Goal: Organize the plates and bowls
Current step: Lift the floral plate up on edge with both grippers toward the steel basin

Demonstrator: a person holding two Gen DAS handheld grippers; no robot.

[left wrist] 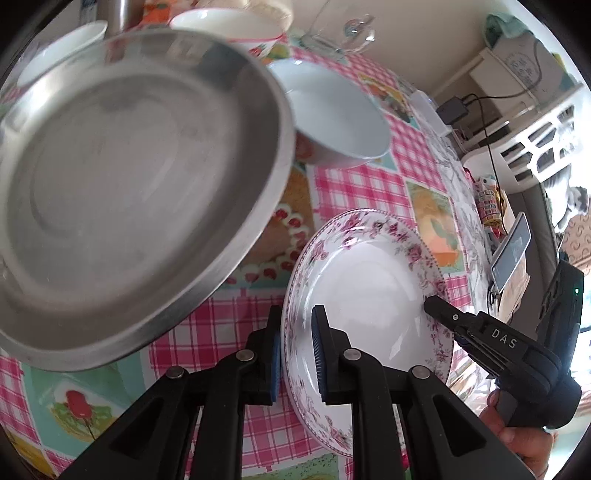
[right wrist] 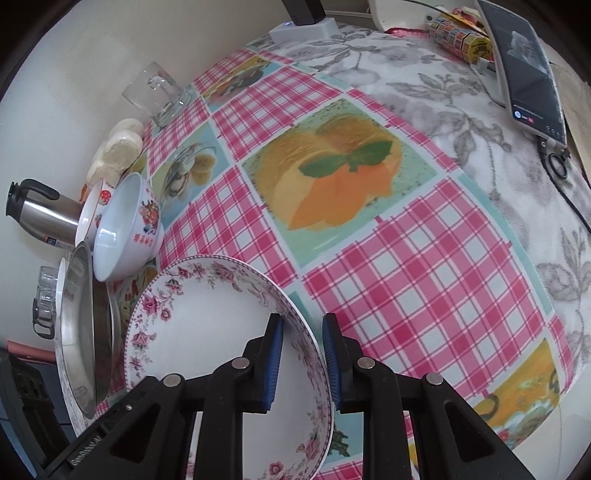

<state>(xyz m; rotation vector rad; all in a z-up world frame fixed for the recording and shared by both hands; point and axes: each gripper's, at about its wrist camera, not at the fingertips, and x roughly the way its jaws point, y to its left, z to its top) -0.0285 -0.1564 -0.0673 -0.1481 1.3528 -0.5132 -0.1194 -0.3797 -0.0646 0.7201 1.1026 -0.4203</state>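
Both grippers grasp the same floral plate (left wrist: 369, 295), which sits tilted above the checked worktop (right wrist: 406, 288). The left gripper (left wrist: 297, 354) is clenched on the plate's near-left rim, one blue pad under the rim and the other on the white inner face. The right gripper (right wrist: 303, 362) straddles the opposite rim, its pads on either side of the flowered edge and nearly closed on it; from the left wrist view its black fingertip (left wrist: 437, 308) touches the plate's right border, with a hand (left wrist: 517, 435) wrapped around the handle below.

Left of the floral plate, a large steel plate (left wrist: 122, 206) stands tilted and blurred, its rim just beside the floral plate's edge; I cannot tell what supports it. Beyond the floral plate, a white bowl (left wrist: 332, 114) with a printed side rests on the worktop, and a second bowl (left wrist: 221, 22) lies behind that. A clear glass mug (right wrist: 159, 94) lies on its side farther back from the plate, near the wall. A steel flask (right wrist: 40, 210) stands behind the bowls. A phone (right wrist: 528, 70) leans upright well apart from the plate, at the far right edge of the worktop.
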